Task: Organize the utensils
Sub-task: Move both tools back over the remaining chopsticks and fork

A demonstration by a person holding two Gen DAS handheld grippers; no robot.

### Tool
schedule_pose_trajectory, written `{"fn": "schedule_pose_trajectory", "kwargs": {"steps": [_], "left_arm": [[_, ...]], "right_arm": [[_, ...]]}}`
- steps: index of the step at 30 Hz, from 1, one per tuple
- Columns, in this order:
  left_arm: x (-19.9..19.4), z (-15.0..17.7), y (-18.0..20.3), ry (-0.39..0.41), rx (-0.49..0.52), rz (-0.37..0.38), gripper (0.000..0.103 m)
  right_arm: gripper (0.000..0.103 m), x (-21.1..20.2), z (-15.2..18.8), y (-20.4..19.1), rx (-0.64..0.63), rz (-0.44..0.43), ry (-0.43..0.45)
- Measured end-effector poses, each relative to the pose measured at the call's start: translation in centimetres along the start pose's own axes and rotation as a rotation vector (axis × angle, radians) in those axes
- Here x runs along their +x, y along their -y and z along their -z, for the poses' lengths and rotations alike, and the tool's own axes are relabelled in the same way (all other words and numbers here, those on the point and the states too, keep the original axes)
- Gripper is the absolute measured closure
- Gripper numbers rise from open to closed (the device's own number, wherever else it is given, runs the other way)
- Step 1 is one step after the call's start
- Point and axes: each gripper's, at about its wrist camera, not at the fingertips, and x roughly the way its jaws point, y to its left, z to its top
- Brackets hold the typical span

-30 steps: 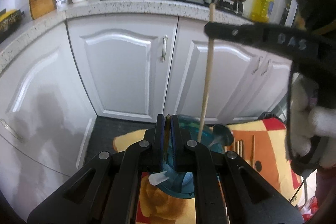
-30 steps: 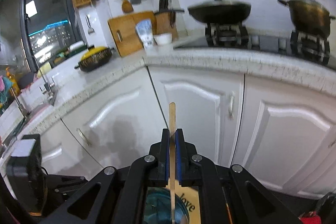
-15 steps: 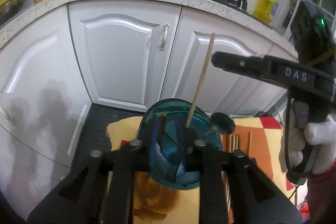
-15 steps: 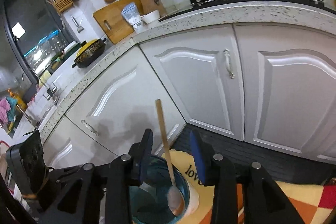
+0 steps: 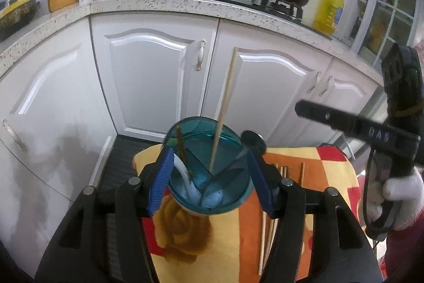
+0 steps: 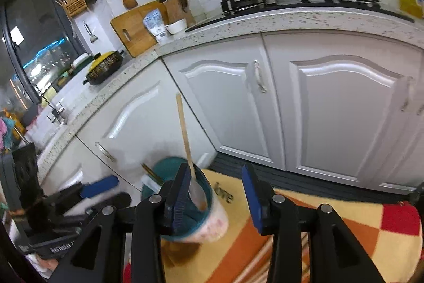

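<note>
Both grippers' jaws wide over the cup

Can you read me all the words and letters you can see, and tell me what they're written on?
"DAS": raised letters on the right gripper's black arm.
"love": dark letters on the yellow cloth, beside the blue cup.
White letters low on the left gripper's body: too blurred to read.
Blue-and-white packet on the counter: print too small.
Yellow bottle label: too small.

1 teal plastic cup holding 1 long wooden spoon, 1 white plastic spoon, 1 dark-handled utensil. About 4 wooden chopsticks on 1 orange-yellow patterned cloth. 2 black grippers.
</note>
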Motion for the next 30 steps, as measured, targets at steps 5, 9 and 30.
{"fn": "schedule_pose_trajectory", "kwargs": {"steps": [5,9,30], "left_arm": [[-1.0,0.9,1.9,0.004,0.026,0.008,0.046],[-1.8,1.9,3.8,0.013,0.063,0.022,0.046],[6.1,12.5,6.8,-0.271,0.088,0.044,0.046]], "right_arm": [[0.064,-2.0,2.7,0.9,-0.004,0.038,-0.024],[0.063,-3.9,5.4,2.5,0.007,0.088,-0.046],[0.061,5.8,15.7,5.9,-0.030,0.288,-0.319]]}}
